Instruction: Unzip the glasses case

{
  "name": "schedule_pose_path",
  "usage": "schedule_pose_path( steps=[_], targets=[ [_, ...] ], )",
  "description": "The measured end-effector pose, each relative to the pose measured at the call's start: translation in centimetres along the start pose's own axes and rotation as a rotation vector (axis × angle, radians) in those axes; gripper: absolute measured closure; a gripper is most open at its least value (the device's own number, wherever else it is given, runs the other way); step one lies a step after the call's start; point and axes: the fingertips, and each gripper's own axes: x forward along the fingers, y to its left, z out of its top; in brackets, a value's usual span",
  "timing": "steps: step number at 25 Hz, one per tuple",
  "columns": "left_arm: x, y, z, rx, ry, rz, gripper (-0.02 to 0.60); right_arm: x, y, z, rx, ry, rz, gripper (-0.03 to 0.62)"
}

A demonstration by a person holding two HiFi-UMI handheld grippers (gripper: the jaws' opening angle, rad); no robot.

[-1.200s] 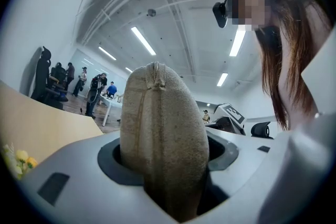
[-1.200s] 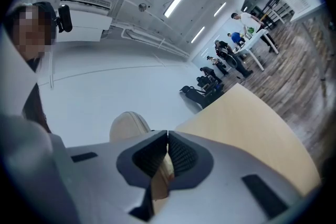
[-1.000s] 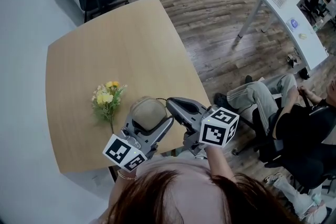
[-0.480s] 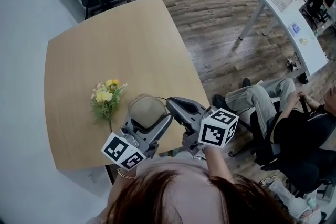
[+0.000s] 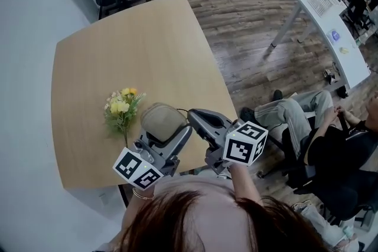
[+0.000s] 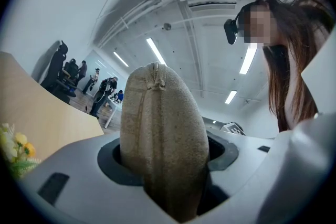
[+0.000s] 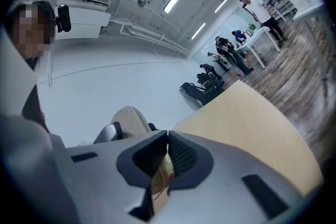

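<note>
Our left gripper (image 5: 168, 135) has its jaws clamped on the case (image 6: 160, 128), whose zip (image 6: 155, 70) is shut along the far edge, while our right gripper (image 7: 167, 136) sits just beside it, jaws pressed together on nothing we can make out, so the whole unzipping remains.

Smooth grey moulded plastic on the left tool (image 5: 164, 137) and the right tool (image 5: 192, 115), with dark ribbed pads (image 7: 181, 157) set in black-rimmed recesses. White marker cube (image 5: 245, 143) on each, printed with black squares. Long reddish-brown hair (image 5: 224, 224), pale pink top (image 5: 195, 185), thin bracelet (image 5: 137, 196) at the left wrist, dark head camera (image 6: 229, 30).
</note>
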Motion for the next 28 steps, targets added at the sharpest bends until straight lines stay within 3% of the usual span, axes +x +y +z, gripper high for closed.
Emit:
schedule_pose_path(
  steps=[28],
  targets=[
    [-0.6,1.0,1.6,-0.126,-0.107,0.027,0.282,-0.3,-0.1,-0.7,0.012,0.011,-0.016,0.576]
  ],
)
